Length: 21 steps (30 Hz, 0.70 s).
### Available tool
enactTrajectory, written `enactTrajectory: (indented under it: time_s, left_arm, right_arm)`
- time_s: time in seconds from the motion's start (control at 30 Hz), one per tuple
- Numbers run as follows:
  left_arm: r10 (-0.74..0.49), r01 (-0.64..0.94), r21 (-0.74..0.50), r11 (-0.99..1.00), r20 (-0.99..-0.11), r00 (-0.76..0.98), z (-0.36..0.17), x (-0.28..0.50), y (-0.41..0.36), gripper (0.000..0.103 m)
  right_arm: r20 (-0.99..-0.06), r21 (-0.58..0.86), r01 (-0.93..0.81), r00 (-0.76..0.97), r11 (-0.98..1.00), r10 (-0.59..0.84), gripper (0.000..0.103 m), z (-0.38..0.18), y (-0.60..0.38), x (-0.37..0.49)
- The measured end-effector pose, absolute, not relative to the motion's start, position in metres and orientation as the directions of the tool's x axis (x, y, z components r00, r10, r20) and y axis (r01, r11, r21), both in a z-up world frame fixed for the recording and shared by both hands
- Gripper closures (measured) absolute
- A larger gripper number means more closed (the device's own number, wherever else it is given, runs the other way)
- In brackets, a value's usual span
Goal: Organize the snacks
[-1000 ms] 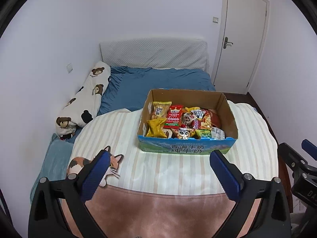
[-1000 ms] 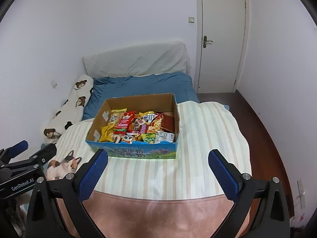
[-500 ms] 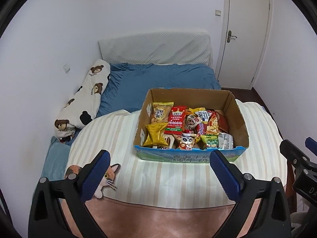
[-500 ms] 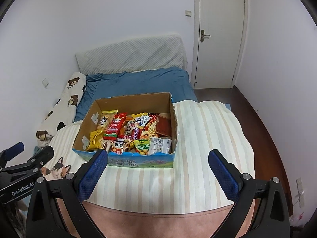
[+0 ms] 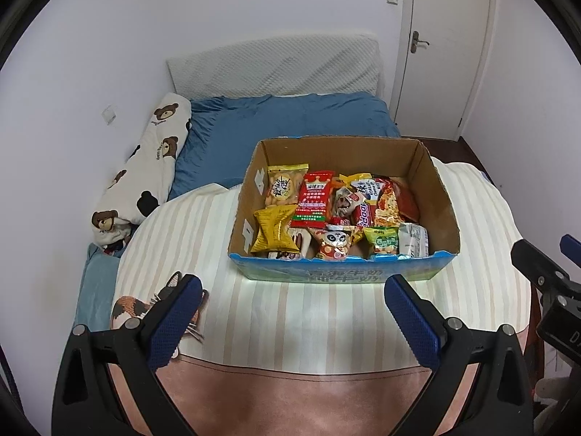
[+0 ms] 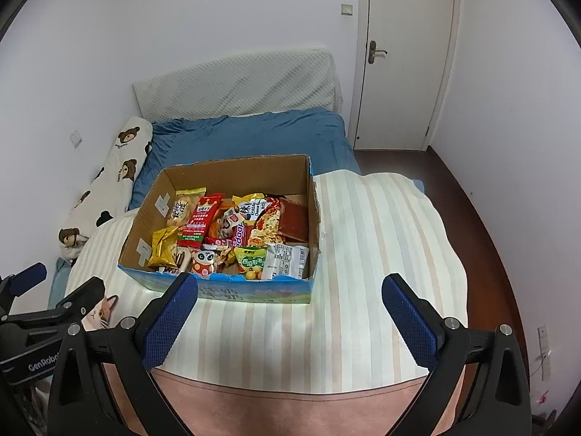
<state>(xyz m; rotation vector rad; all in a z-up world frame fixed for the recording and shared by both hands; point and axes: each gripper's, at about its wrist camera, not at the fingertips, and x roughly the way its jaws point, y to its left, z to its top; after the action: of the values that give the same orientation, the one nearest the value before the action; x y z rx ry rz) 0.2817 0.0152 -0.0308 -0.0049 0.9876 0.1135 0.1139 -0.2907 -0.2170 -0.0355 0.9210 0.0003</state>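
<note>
An open cardboard box (image 5: 441,189) with a blue front stands on a striped blanket (image 5: 290,309); it also shows in the right wrist view (image 6: 314,196). It holds several snack packs: a gold bag (image 5: 274,233), a red pack (image 5: 314,200), a panda pack (image 5: 336,241), a green pack (image 5: 383,241). My left gripper (image 5: 290,305) is open and empty, in front of the box. My right gripper (image 6: 288,301) is open and empty, in front of the box and to its right. Each gripper shows at the edge of the other's view.
The striped blanket (image 6: 381,254) covers a rounded surface with a pink edge (image 6: 290,410). Behind lies a blue bed (image 5: 290,120) with a bear-print pillow (image 5: 145,170). A cat print (image 5: 134,309) is at the blanket's left. A white door (image 6: 403,54) is at the back right.
Both grippers have moved forward and higher toward the box, which now looks nearer and is seen more from above. Both stay open.
</note>
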Motion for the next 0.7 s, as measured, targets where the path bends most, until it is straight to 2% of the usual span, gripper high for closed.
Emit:
enactTrajectory:
  time_s: [0.7]
  left_arm:
    - [0.073, -0.091, 0.028, 0.995, -0.833, 0.548, -0.0276, 0.2841, 0.0168, 0.000]
  right_arm:
    - [-0.807, -0.020, -0.017, 0.590, 1.000, -0.006, 0.000, -0.2194, -0.2896, 0.1130]
